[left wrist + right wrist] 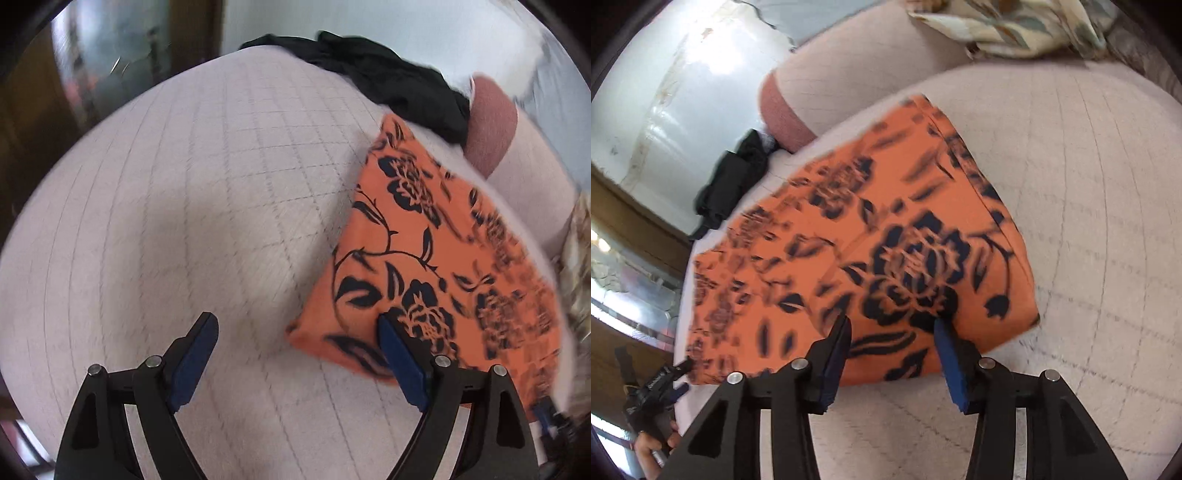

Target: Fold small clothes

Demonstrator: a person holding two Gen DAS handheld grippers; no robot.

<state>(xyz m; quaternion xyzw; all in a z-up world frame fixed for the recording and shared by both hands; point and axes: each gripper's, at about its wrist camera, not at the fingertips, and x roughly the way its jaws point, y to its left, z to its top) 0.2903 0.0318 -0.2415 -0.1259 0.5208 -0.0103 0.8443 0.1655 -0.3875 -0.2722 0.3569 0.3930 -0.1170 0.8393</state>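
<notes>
An orange garment with a dark floral print (424, 240) lies folded flat on the pale quilted bed cover (184, 184). My left gripper (295, 321) hangs open over the cover, its right finger (399, 354) at the garment's near corner, with nothing between the pads. In the right wrist view the same garment (886, 221) fills the middle. My right gripper (892, 325) stands over its near edge with the jaws apart, and the pads do not press the cloth. The left gripper (661, 384), held by a hand, shows at the lower left there.
A heap of black clothing (388, 85) (731, 177) lies at the far edge of the bed. Beside it is a bolster with a pink end (491, 125) (783, 107). A leaf-patterned fabric (1015, 26) lies beyond the garment. Bare cover (1108, 184) spreads to the right.
</notes>
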